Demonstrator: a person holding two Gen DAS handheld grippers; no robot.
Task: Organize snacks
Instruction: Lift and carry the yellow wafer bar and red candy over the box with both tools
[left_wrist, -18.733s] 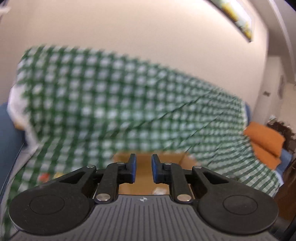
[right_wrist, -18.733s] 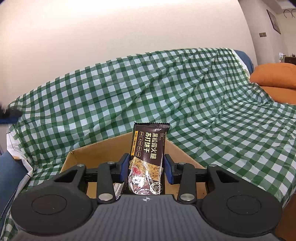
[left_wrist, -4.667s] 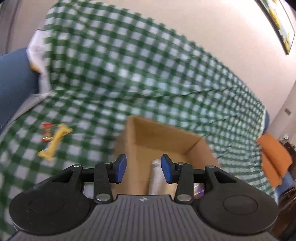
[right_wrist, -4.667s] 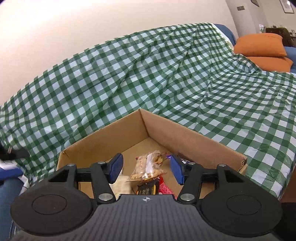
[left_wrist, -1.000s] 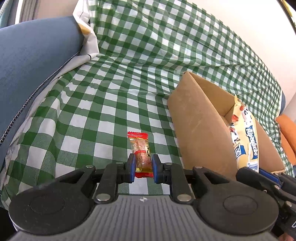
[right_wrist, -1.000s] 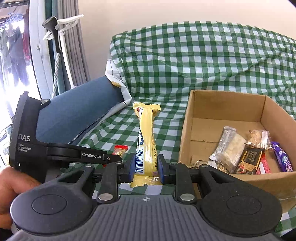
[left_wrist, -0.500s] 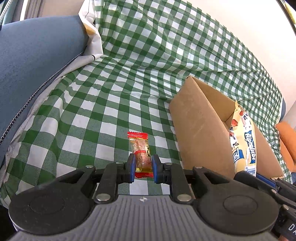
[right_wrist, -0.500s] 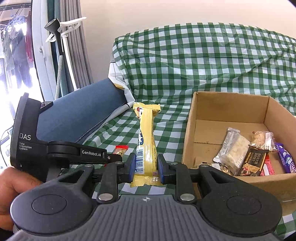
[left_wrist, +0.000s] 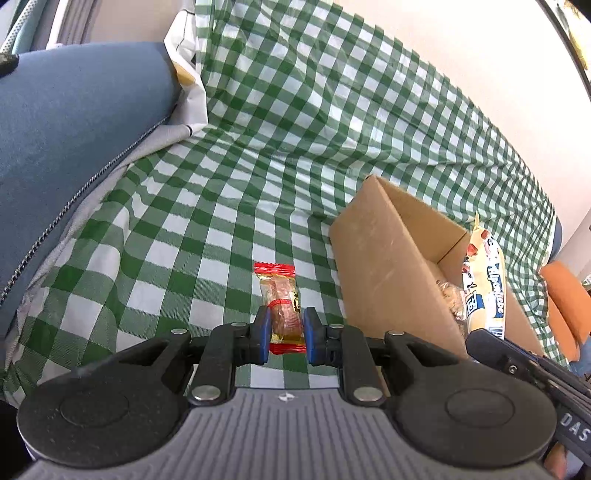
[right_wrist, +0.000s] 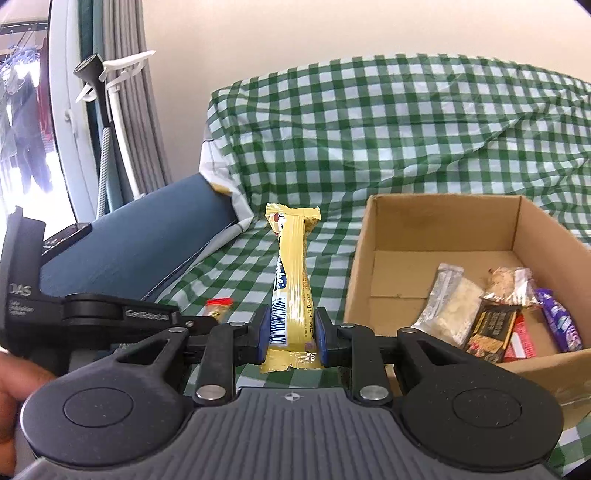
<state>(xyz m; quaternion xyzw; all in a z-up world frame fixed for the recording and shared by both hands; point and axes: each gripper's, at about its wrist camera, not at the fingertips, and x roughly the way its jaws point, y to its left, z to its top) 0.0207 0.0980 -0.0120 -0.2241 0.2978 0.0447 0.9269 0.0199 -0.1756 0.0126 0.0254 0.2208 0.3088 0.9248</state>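
Note:
My left gripper (left_wrist: 283, 335) is shut on a small red-ended candy packet (left_wrist: 280, 301), held above the green checked cloth left of the cardboard box (left_wrist: 376, 258). My right gripper (right_wrist: 291, 332) is shut on a long yellow snack bar (right_wrist: 291, 273), held upright left of the box (right_wrist: 443, 229). The bar also shows in the left wrist view (left_wrist: 484, 284) over the box's near side. The candy packet (right_wrist: 219, 306) and the left gripper body (right_wrist: 110, 314) show in the right wrist view. The box holds several wrapped snacks (right_wrist: 491, 310).
A blue cushion (left_wrist: 66, 140) lies at the left under the checked cloth (left_wrist: 295, 129). An orange cushion (left_wrist: 565, 295) sits at the far right. A window, grey curtain and white stand (right_wrist: 107, 92) are at the left of the right wrist view.
Both grippers have risen a little with their snacks still held. The box interior shows more in the right wrist view.

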